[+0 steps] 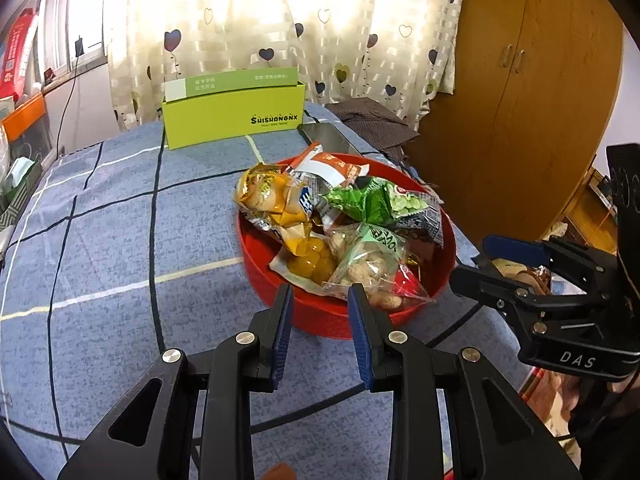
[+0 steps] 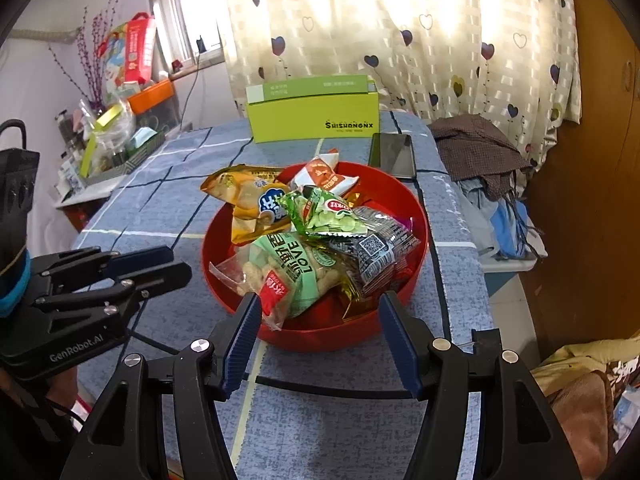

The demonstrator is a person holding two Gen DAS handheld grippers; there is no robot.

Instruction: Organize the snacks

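A red round bowl (image 1: 316, 312) (image 2: 320, 326) sits on the blue checked table and holds several snack packets: a yellow one (image 1: 268, 196) (image 2: 244, 196), an orange-white one (image 1: 332, 168) (image 2: 324, 176), a green pea packet (image 1: 380, 200) (image 2: 328, 216), a peanut bag (image 1: 368, 260) (image 2: 288, 268) and a grey packet (image 2: 380, 248). A green open box (image 1: 236, 116) (image 2: 316, 114) stands behind the bowl. My left gripper (image 1: 320, 296) is open and empty just before the bowl's near rim. My right gripper (image 2: 318, 304) is open and empty at the bowl's near rim; it also shows in the left wrist view (image 1: 480, 260).
A black phone (image 1: 328, 138) (image 2: 394, 154) lies between the box and the bowl. Crumpled clothes (image 2: 480, 148) lie at the table's right edge. A cluttered shelf (image 2: 112, 132) stands left, a wooden wardrobe (image 1: 520, 80) right, a curtain behind. The left gripper shows in the right wrist view (image 2: 176, 264).
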